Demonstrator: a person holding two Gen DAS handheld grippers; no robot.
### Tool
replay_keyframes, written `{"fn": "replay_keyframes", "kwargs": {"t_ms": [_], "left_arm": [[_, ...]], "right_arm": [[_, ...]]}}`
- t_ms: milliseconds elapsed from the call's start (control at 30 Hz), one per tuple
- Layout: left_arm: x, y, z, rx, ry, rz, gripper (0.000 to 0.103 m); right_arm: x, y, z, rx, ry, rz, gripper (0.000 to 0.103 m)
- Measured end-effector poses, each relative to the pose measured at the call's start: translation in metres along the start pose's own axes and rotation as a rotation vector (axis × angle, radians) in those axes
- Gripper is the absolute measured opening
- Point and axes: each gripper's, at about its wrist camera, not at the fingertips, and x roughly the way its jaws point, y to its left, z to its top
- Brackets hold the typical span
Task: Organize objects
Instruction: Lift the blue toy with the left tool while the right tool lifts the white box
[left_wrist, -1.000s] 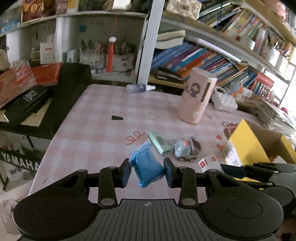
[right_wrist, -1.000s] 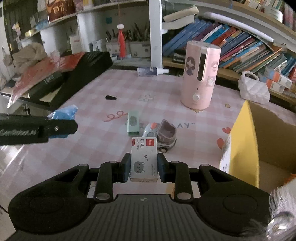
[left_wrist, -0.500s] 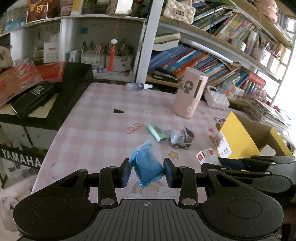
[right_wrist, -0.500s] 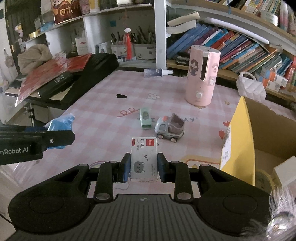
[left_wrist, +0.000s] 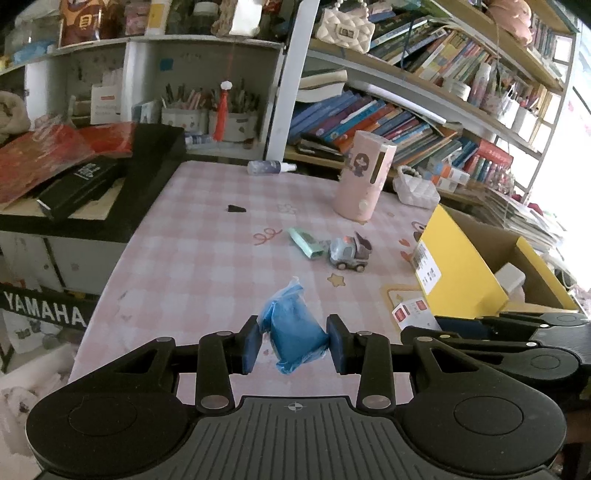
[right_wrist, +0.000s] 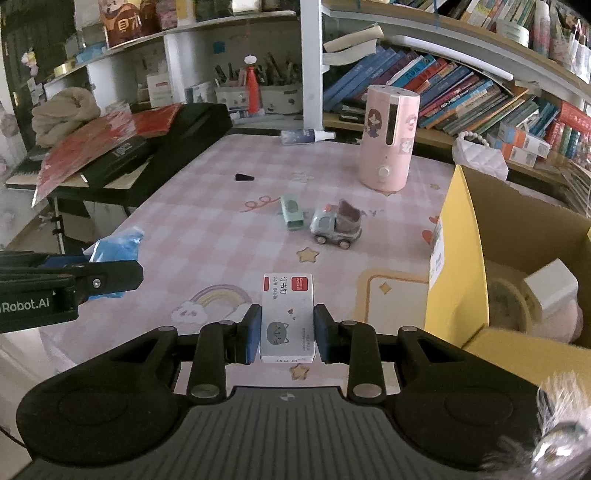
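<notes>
My left gripper (left_wrist: 294, 341) is shut on a crumpled blue plastic packet (left_wrist: 293, 330), held above the near part of the pink checked table (left_wrist: 207, 266). My right gripper (right_wrist: 287, 332) is shut on a small white staple box (right_wrist: 288, 317) with a red label and a cat drawing. In the right wrist view the blue packet (right_wrist: 118, 247) and the left gripper show at the far left. A grey toy truck (right_wrist: 335, 224) and a green eraser-like block (right_wrist: 291, 212) lie mid-table. An open yellow cardboard box (right_wrist: 458, 258) stands at the right.
A pink humidifier (right_wrist: 389, 138) stands at the back, a spray bottle (right_wrist: 306, 136) lies near the shelf, and a small black wedge (right_wrist: 243, 177) rests on the cloth. A black keyboard with red folders (right_wrist: 122, 147) lies left of the table. Bookshelves fill the back.
Both grippers have drawn back toward the near edge of the table with their loads; the truck, green block and humidifier now look farther off and more of the yellow box shows.
</notes>
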Motion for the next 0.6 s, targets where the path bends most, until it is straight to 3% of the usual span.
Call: {"fn": "replay_keyframes", "kwargs": {"t_ms": [300, 600], "left_arm": [[-0.034, 0.002, -0.023, 0.004, -0.01, -0.002, 0.036], [-0.053, -0.003, -0.043, 0.012, 0.009, -0.05, 0.036]], "right_arm": [[-0.032, 0.022, -0.025, -0.002, -0.015, 0.003, 0.028], [-0.059, 0.027, -0.051, 0.034, -0.02, -0.034, 0.028]]}}
